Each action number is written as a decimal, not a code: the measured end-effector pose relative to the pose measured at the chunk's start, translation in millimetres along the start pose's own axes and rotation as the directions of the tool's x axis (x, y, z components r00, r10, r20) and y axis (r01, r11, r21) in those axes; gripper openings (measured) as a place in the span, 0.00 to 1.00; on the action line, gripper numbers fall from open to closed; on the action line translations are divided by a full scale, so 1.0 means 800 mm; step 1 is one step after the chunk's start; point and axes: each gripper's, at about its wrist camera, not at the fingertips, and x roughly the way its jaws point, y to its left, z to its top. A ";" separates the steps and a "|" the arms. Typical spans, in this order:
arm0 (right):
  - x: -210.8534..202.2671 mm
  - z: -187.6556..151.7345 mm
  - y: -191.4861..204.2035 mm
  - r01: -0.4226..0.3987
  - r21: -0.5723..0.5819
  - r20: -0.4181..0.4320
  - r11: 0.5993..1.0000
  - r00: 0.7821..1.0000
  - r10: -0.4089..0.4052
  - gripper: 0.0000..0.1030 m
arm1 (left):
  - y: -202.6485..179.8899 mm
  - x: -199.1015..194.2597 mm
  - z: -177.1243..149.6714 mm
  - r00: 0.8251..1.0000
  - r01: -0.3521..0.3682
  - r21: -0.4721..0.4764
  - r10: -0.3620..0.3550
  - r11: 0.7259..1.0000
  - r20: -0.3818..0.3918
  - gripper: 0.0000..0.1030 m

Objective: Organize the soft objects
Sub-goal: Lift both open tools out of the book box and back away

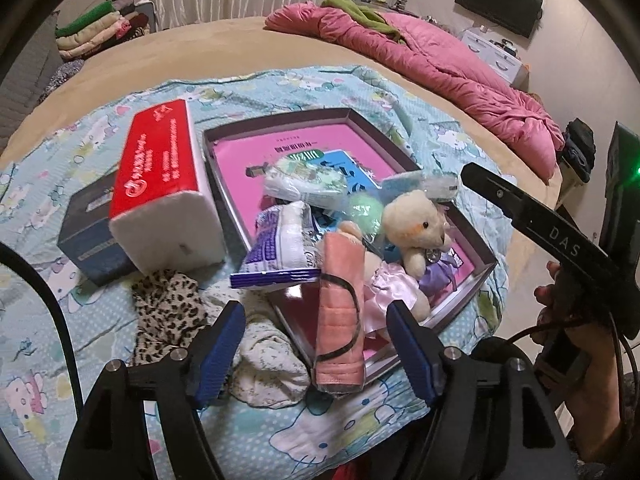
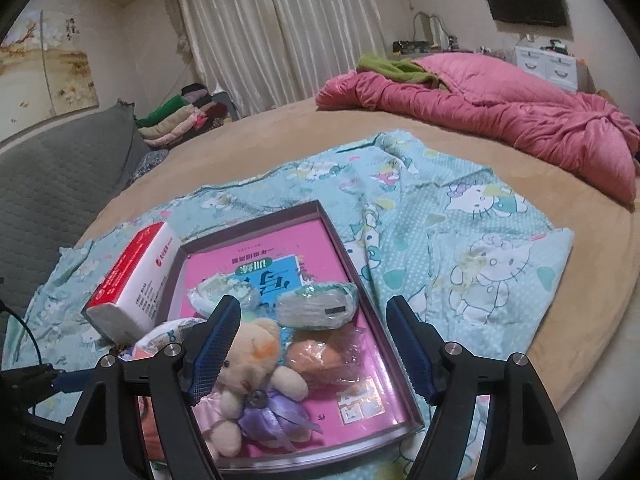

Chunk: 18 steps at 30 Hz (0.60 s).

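Note:
A shallow box with a pink bottom (image 1: 352, 118) (image 2: 320, 216) lies on a Hello Kitty cloth on the bed. In it are a cream teddy bear (image 1: 416, 224) (image 2: 256, 364), tissue packs (image 1: 304, 180) (image 2: 316, 308), a purple-white pack (image 1: 280, 248) and an orange soft thing in plastic (image 2: 320, 356). A pink rolled cloth in plastic (image 1: 340, 320) leans on the box's near edge. My left gripper (image 1: 316, 344) is open around that roll, not touching it. My right gripper (image 2: 310, 344) is open above the bear and the orange thing.
A red and white tissue brick (image 1: 164, 184) (image 2: 132, 288) leans on a dark box (image 1: 92, 236) left of the tray. Leopard cloth (image 1: 164, 312) and a pale sock (image 1: 272, 360) lie near the left gripper. A pink quilt (image 2: 500, 116) lies at the far right.

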 end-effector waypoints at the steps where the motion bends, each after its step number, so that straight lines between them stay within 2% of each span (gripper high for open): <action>1: -0.002 0.001 0.002 0.003 -0.004 0.005 1.000 1.000 -0.003 0.74 | 0.001 -0.004 0.000 1.000 -0.004 -0.001 0.004 1.000 0.007 0.70; 18: -0.030 0.007 0.040 0.011 -0.065 0.037 0.998 0.999 -0.008 0.75 | 0.015 -0.042 -0.001 0.997 -0.044 -0.003 0.044 0.999 0.066 0.72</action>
